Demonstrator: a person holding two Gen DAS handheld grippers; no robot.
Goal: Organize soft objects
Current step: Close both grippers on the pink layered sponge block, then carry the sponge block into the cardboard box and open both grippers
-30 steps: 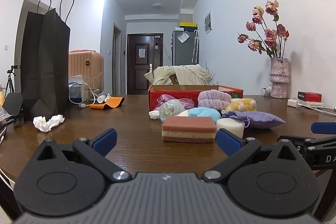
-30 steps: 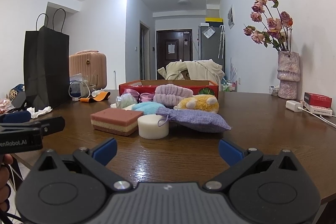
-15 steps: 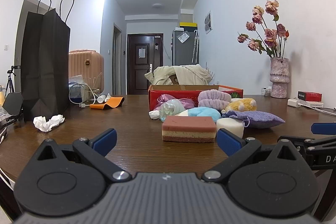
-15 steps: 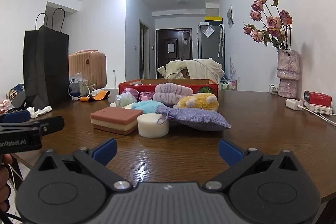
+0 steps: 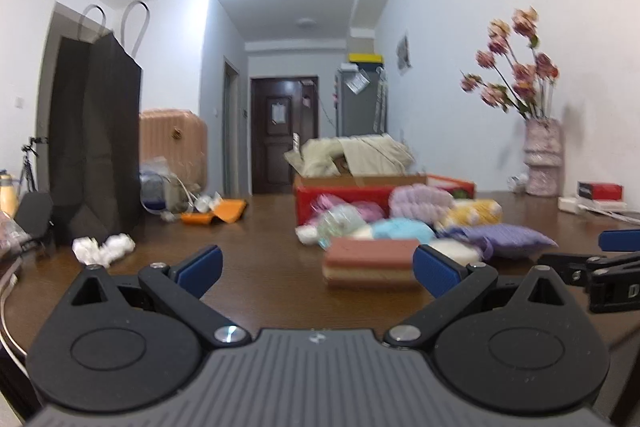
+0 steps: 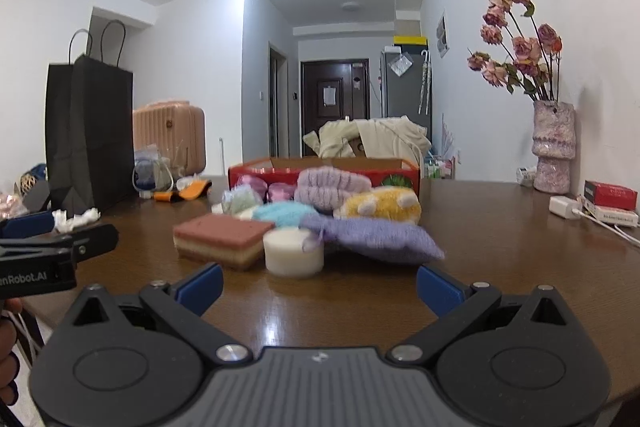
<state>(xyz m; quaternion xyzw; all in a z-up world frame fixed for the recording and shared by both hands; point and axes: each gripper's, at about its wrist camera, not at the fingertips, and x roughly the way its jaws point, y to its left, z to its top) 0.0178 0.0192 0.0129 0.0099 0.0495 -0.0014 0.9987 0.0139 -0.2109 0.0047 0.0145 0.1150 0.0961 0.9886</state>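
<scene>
Your left gripper (image 5: 318,265) is moving. Its whole view turns soft with motion blur and slides a little down and to the right. The sponge (image 5: 372,263) now sits lower at centre right, the bag (image 5: 96,139) lower at the left, and the vase (image 5: 544,159) lower at the right. In the right wrist view the pile drops slightly too. The sponge (image 6: 224,239), the white puck (image 6: 294,253) and the purple pouch (image 6: 372,239) smear at their edges.

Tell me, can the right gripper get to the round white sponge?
Probably yes. The right gripper is open, and the white sponge sits at the front of the pile, with only bare table between them. The purple pouch crowds one side.
</scene>
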